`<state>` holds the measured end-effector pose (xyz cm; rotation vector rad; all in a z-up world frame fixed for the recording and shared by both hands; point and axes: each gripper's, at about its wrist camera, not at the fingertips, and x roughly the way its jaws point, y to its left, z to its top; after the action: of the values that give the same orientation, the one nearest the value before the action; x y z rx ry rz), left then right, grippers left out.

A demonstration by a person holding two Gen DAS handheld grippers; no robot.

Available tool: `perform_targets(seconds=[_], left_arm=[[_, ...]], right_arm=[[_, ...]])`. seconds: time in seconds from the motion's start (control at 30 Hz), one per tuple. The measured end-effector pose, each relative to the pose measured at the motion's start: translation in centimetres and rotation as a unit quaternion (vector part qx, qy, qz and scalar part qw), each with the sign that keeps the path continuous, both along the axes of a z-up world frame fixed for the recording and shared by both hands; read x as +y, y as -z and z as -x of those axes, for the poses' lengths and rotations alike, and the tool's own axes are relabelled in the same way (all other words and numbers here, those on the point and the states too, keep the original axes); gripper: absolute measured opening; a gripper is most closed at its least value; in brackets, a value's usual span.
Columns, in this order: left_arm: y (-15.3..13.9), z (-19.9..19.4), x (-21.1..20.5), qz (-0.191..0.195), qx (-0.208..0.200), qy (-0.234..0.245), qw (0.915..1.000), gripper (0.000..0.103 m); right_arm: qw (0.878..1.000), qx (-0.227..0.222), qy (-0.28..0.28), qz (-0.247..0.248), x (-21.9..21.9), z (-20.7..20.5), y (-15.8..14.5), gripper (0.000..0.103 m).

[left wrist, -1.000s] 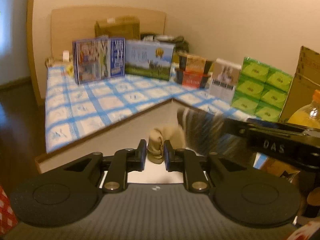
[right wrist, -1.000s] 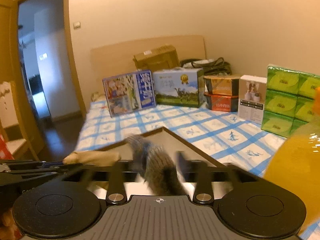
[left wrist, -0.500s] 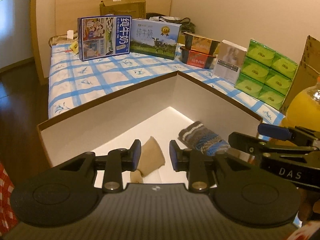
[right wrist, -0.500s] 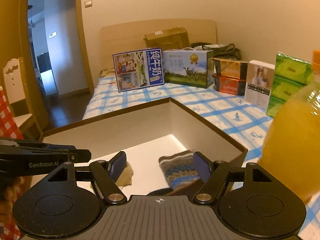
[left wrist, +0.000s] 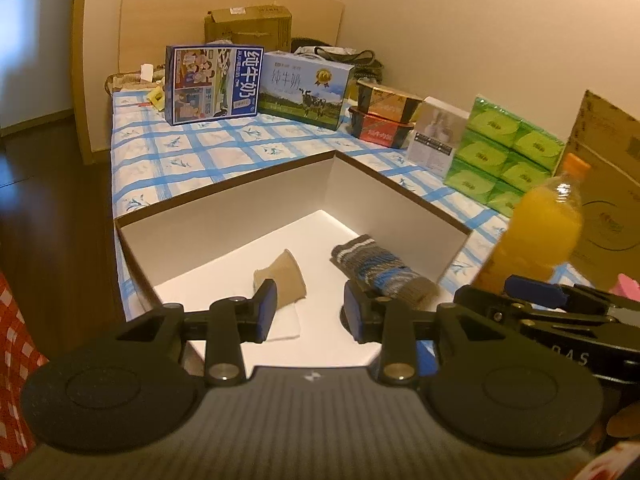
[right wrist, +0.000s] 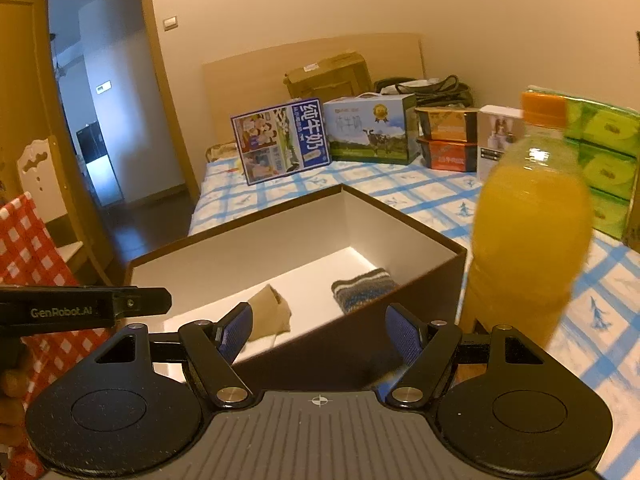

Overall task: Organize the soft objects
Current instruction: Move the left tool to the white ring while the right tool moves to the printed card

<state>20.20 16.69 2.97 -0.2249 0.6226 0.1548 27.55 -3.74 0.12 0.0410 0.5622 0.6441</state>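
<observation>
A tan rolled sock (left wrist: pixel 282 276) (right wrist: pixel 269 306) and a grey-and-blue striped rolled sock (left wrist: pixel 380 270) (right wrist: pixel 366 286) lie apart on the white floor of a brown-rimmed box (left wrist: pixel 224 196) (right wrist: pixel 400 276). Back over the box's near edge, my left gripper (left wrist: pixel 310 312) has its jaws opening, with nothing between the blue pads. My right gripper (right wrist: pixel 320 336) stands open and empty in front of the box's near wall; in the left wrist view it shows at the right (left wrist: pixel 536 286).
An orange juice bottle (right wrist: pixel 528 224) (left wrist: pixel 536 232) stands right of the box on the blue-checked cloth (left wrist: pixel 192 148). Milk cartons (left wrist: pixel 214 82), snack boxes (left wrist: pixel 384 118) and green tissue packs (left wrist: pixel 504 152) line the back. A red-checked cloth (right wrist: pixel 24 240) lies at the left.
Both grippers let go of their socks, which now lie in the box, and both drew back toward the box's near side. The left jaws widened.
</observation>
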Motion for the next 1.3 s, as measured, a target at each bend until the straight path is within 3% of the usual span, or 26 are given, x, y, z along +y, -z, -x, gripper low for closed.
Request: perform_targets(seconds=[0.6, 1.3], left_arm=[[0.5, 8.5, -4.6, 0.02, 0.003, 0.033, 0.9992, 0.033], [3.3, 10.7, -8.8, 0.005, 0.032, 0.098, 0.9947, 0.033]], right_arm=[[0.998, 0.027, 0.051, -0.019, -7.7, 8.8, -1.6, 0.073], [0.993, 0.075, 0.09, 0.026, -12.1, 13.6, 2.4, 0.073]])
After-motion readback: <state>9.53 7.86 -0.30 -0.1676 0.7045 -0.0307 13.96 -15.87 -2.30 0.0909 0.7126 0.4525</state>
